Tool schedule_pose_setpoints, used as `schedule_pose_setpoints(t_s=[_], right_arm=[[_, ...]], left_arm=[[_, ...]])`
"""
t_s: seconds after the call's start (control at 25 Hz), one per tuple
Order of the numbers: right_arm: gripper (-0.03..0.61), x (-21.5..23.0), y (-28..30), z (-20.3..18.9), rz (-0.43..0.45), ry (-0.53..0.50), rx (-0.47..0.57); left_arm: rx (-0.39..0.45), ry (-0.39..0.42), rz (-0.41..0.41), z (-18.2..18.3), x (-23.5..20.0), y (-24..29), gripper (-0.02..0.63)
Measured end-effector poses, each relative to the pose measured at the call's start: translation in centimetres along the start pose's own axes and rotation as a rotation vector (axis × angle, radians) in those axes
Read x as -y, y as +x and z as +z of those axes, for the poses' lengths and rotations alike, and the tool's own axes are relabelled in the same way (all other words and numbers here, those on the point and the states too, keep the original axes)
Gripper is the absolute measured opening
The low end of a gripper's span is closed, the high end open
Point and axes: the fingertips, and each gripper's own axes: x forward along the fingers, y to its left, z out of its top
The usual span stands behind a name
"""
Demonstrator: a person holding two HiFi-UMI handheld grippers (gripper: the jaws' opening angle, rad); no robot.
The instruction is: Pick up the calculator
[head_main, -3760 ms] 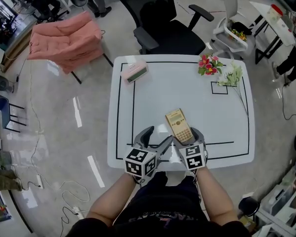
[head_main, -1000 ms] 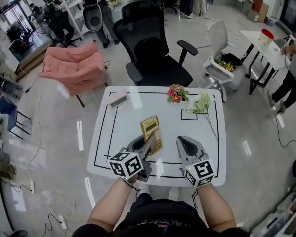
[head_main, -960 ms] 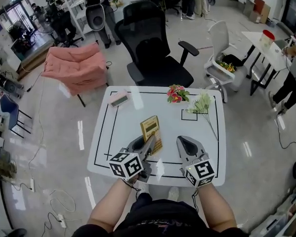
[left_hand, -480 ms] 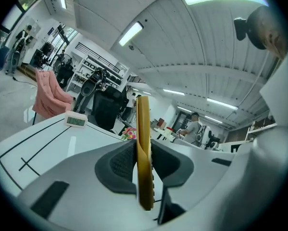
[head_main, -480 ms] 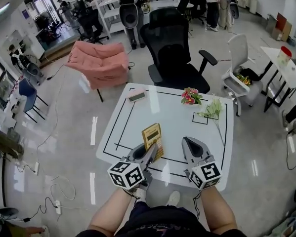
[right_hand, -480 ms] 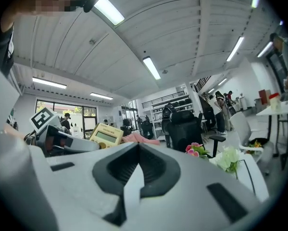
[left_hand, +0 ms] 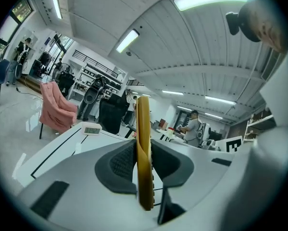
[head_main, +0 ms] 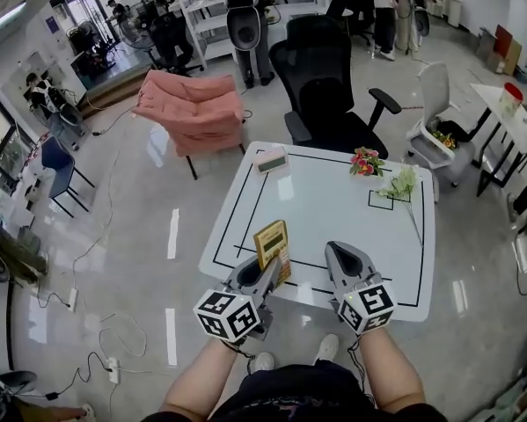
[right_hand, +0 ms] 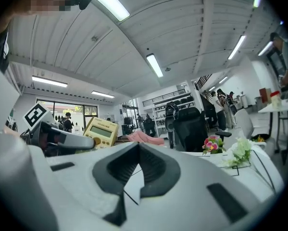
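Observation:
The yellow calculator [head_main: 273,250] is clamped in my left gripper [head_main: 269,271] and held in the air over the front edge of the white table [head_main: 333,202]. In the left gripper view the calculator [left_hand: 143,143] stands edge-on between the dark pads [left_hand: 120,163], which press on both its faces; the left gripper [left_hand: 144,166] is shut on it. My right gripper [head_main: 341,258] hovers beside it to the right, shut and empty. From the right gripper view its jaws [right_hand: 138,170] are together, and the calculator [right_hand: 101,131] shows at the left with its display facing me.
A small pink clock [head_main: 270,158] sits at the table's far left corner. Pink flowers [head_main: 366,161] and a white flower stem [head_main: 404,185] lie at the far right. A black office chair [head_main: 329,86] and a pink-covered chair [head_main: 197,108] stand beyond the table.
The calculator, earlier flat on the table by the right gripper, is now gripped by the left one and raised. Both grippers have drawn back toward the table's front edge; the table sits farther up-right.

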Motion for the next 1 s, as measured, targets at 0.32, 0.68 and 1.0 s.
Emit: schedule_pose_setpoints(t_s=[0.32, 0.68, 1.0], right_arm=[[0.002, -7.2, 0.4, -1.7, -0.093, -0.024, -0.028], [0.002, -12.1, -3.0, -3.5, -0.246, -0.035, -0.044], [0.002, -13.0, -7.0, -5.2, -0.352, -0.019, -0.053]], left_arm=[[-0.022, -0.009, -0.071, -0.4, -4.1, -5.7, 0.08], [-0.087, -0.013, -0.2, -2.5, -4.5, -9.7, 0.08], [-0.14, -0.014, -0.288, -4.6, -2.7, -10.5, 0.08]])
